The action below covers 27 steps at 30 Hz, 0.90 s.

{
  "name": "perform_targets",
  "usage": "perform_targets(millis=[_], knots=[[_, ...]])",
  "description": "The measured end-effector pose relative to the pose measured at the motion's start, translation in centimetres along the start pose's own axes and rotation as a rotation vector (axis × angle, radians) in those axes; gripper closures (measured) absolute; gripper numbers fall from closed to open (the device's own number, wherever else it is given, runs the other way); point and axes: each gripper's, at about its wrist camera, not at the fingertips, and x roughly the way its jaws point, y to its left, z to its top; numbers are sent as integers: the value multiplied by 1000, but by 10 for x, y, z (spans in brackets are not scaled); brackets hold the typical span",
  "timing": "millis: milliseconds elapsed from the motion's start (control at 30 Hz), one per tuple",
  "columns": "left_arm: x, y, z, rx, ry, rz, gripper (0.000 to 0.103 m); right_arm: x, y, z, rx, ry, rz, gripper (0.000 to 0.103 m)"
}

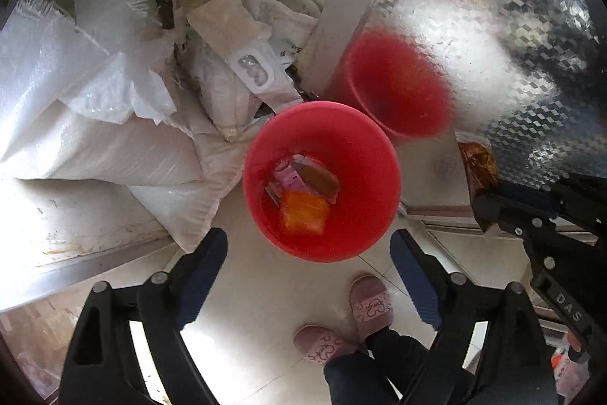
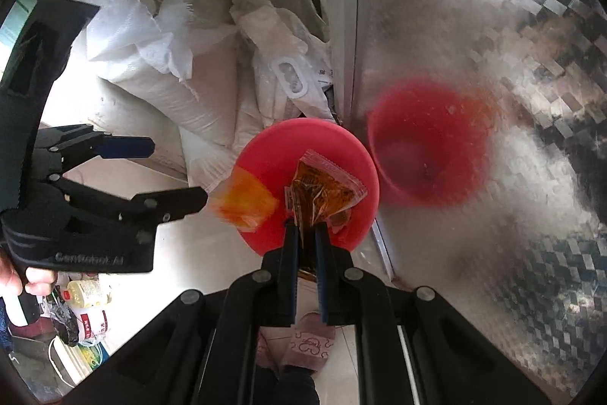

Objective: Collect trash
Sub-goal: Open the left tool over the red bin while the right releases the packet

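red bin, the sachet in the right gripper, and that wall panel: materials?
Round red bin: likely moulded plastic, smooth with a dull sheen. Clear sachet of orange-brown sauce, held in the right gripper: thin glossy plastic film, crimped serrated edges. Patterned silver wall panel: probably embossed metal sheet; it reflects the bin blurrily.

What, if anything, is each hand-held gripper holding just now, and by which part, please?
The right hand-held gripper pinches a clear sauce packet by its lower end, above the red bin. The left hand-held gripper is open, holding nothing.
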Motion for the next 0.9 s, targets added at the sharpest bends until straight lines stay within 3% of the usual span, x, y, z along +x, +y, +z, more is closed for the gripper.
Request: perform_targets(millis=[100, 167, 700, 733, 800, 900], knots=[[-3, 3, -4, -3, 10, 10, 12, 3, 0, 2, 0, 8, 8, 96], [-7, 4, -7, 5, 2, 38, 0, 2, 2, 3, -7, 11, 16, 96], [-8, 27, -26, -46, 13, 102, 0, 28, 17, 9, -75, 57, 31, 92], [-8, 27, -26, -46, 13, 108, 0, 29, 17, 9, -75, 59, 31, 89], [-9, 27, -27, -47, 10, 110, 0, 28, 16, 9, -72, 61, 33, 59], [-12, 25, -27, -55, 7, 107, 0, 25, 14, 8, -73, 52, 27, 33]])
